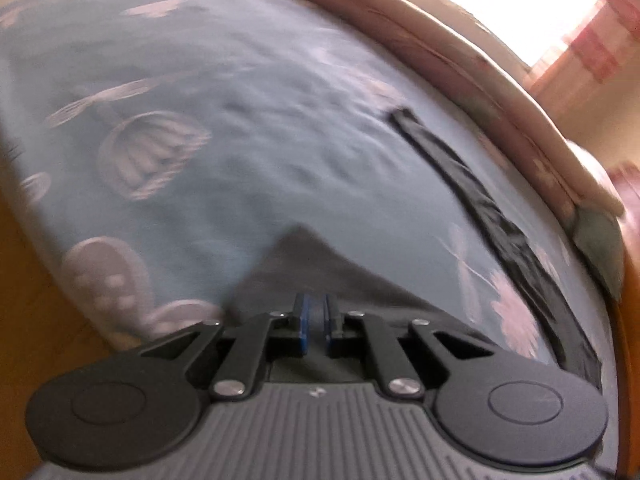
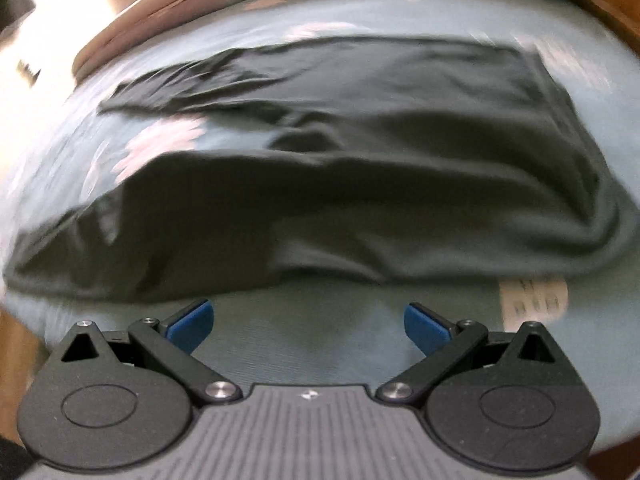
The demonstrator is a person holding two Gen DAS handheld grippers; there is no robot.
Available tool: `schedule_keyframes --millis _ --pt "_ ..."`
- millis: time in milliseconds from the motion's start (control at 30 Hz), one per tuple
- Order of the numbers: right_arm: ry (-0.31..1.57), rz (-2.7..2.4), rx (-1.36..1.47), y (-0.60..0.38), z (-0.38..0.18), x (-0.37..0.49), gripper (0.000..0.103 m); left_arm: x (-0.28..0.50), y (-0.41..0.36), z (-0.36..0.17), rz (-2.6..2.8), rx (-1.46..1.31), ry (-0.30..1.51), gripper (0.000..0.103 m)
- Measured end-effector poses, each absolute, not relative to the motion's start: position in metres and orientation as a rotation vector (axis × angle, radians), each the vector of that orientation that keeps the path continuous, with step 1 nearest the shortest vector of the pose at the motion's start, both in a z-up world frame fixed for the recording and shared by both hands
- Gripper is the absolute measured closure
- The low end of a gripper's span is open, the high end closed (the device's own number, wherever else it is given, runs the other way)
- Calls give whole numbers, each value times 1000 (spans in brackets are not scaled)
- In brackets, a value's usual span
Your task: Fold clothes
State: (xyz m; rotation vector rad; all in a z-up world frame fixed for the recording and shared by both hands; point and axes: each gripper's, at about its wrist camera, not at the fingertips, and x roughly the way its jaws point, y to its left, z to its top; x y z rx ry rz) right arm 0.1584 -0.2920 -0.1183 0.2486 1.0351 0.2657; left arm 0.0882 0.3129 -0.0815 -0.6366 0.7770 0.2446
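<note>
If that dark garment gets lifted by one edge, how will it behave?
The dark garment will likely drape and sag: it lies in soft wrinkles on the bedsheet. Probably light, since the left gripper pinches a thin fold. It may slide rather than hold shape.

Ahead of my claws I am seeing a pale blue bedsheet with pinkish-white prints (image 1: pixel 248 168) covering the bed, a cream padded edge (image 1: pixel 460 64) beyond, and a bright window with pink curtains (image 1: pixel 520 4) glaring farther off.

I am in a home bedroom: a pale blue patterned bedsheet (image 1: pixel 248 160) covers a wooden-framed bed (image 1: pixel 630 280), beside a bright window with pink checked curtains (image 1: pixel 600 44).
</note>
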Motion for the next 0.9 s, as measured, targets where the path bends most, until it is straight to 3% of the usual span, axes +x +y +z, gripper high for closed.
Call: schedule_keyframes --millis 333,500,900 --pt "820 212 774 -356 -147 152 0 155 175 -67 -170 -358 828 92" --pt "718 158 1010 -382 -159 157 0 165 106 -64 -340 -169 838 83" --pt "652 82 901 -367 -162 168 2 154 55 -79 -430 -52 873 82"
